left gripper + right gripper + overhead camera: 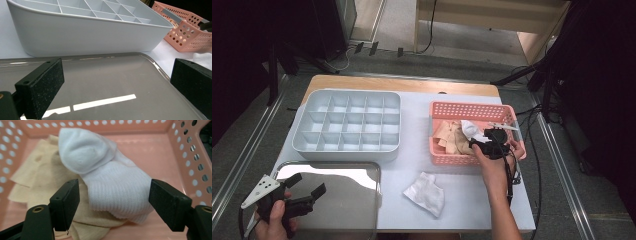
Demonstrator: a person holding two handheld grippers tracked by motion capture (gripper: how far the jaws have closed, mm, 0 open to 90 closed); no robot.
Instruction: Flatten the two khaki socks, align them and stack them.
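Note:
A white sock point(110, 177) lies on top of beige socks point(37, 175) inside the pink perforated basket point(472, 106). My right gripper point(113, 202) reaches into the basket, its jaws standing wide on either side of the white sock's ribbed cuff; the pads do not press on it. From above, the right gripper point(484, 140) sits over the basket's near right part, next to the white sock point(469, 129). My left gripper point(307, 185) hovers open and holds nothing over the shiny metal tray point(347, 200) at the table's front left.
A grey divided organizer point(347, 125) stands behind the tray, all its compartments bare. Another white sock point(426, 192) lies loose on the white tabletop between tray and basket. The organizer wall point(87, 35) rises just beyond the tray rim point(107, 56).

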